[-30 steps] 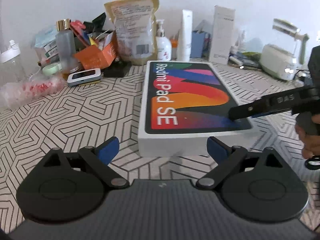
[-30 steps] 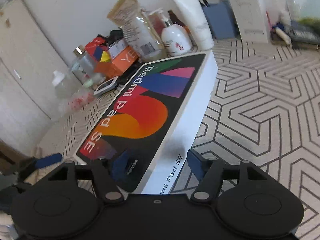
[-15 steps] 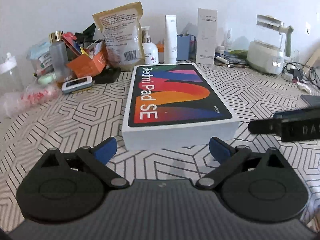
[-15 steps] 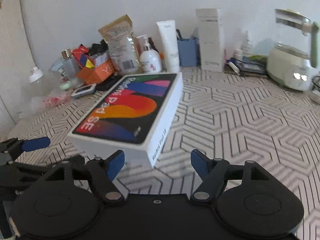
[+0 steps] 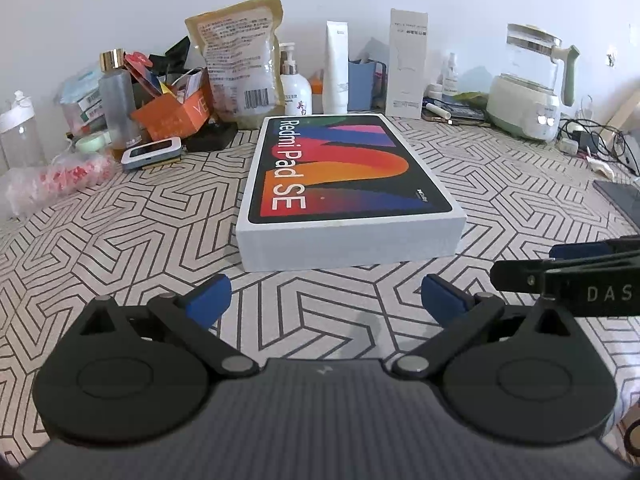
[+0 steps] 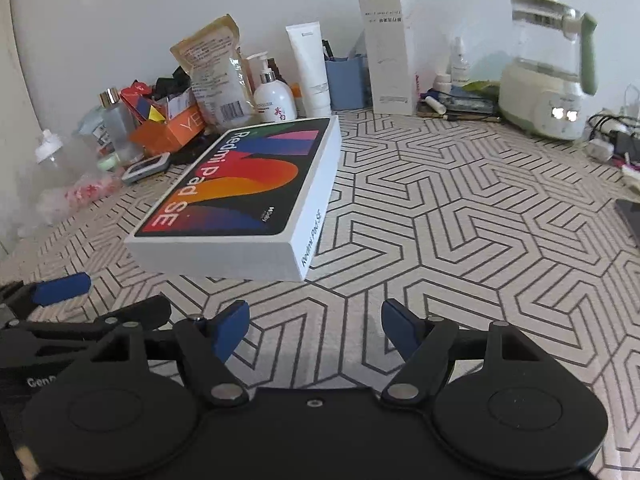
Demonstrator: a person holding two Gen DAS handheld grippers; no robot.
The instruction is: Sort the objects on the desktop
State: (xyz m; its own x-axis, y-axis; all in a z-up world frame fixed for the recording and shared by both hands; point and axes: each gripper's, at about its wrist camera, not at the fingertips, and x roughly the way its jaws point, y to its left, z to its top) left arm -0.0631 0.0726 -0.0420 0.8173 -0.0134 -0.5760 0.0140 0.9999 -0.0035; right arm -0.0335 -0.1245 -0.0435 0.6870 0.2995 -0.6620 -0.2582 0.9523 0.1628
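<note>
The left gripper [image 5: 326,294] hovered with its jaws apart and empty, directly facing the short end of the tablet box [image 5: 348,184], whose long axis ran away toward the wall on the patterned table [image 5: 120,240]. The right gripper [image 6: 314,326], also apart, had the box ahead-left. Compared with a second earlier, the right gripper had withdrawn from the box.

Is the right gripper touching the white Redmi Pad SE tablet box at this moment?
Apart. The right wrist view shows the open right gripper short of the white Redmi Pad SE tablet box, with patterned tablecloth between them.
</note>
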